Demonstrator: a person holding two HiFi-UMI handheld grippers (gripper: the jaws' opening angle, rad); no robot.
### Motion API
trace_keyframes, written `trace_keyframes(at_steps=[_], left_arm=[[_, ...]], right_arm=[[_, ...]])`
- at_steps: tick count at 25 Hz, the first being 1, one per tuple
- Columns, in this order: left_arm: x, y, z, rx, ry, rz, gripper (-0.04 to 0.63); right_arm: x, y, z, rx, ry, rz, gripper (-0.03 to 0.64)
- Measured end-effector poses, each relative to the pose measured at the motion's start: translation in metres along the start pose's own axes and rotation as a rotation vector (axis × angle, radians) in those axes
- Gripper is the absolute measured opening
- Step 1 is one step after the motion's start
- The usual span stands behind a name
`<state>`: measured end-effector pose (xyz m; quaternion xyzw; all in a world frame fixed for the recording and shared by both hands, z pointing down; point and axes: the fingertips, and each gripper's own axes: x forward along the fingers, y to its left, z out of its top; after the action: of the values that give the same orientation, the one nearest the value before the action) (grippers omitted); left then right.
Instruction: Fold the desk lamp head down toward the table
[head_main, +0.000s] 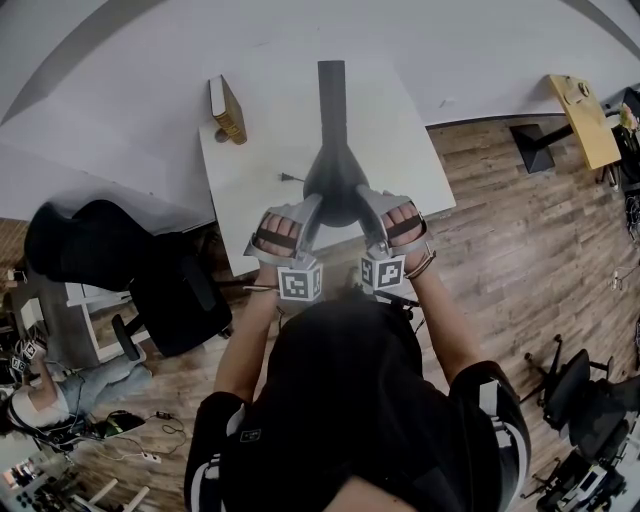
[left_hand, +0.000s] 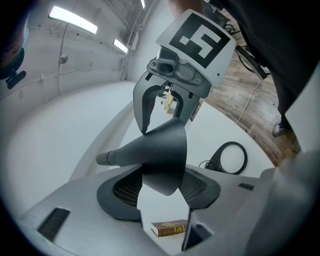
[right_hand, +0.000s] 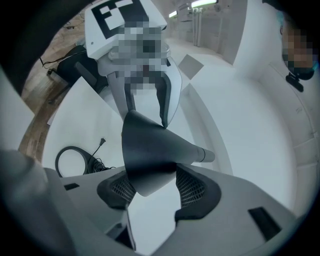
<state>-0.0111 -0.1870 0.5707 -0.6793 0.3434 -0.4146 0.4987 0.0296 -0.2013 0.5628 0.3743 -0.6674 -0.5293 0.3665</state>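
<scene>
- We take this for an office or lab workroom, not a home.
- Pale wood-plank flooring (head_main: 520, 260) runs through the room, under plain white walls (head_main: 120, 80).
- A bare white table (head_main: 400, 130) stands in the middle; a second, wooden-topped table (head_main: 585, 120) on a black base sits by the far wall.
- Black swivel office chairs stand about: one (head_main: 170, 300) just left of the white table, another (head_main: 575, 385) at the right.
- Loose cables and a power strip (head_main: 150, 455) lie on the floor at lower left.
- A second person (head_main: 70, 390) sits there among equipment.
- Long strip lights (left_hand: 72, 19) run across the ceiling.
</scene>
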Motion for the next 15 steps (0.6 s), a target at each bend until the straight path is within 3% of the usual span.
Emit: trace_keyframes(at_steps=[15], left_arm=[[0.014, -0.020, -0.008, 0.022, 0.025, -0.060, 0.247]], right_arm=[[0.011, 0.017, -0.009, -0.034, 0.016, 0.028, 0.281]])
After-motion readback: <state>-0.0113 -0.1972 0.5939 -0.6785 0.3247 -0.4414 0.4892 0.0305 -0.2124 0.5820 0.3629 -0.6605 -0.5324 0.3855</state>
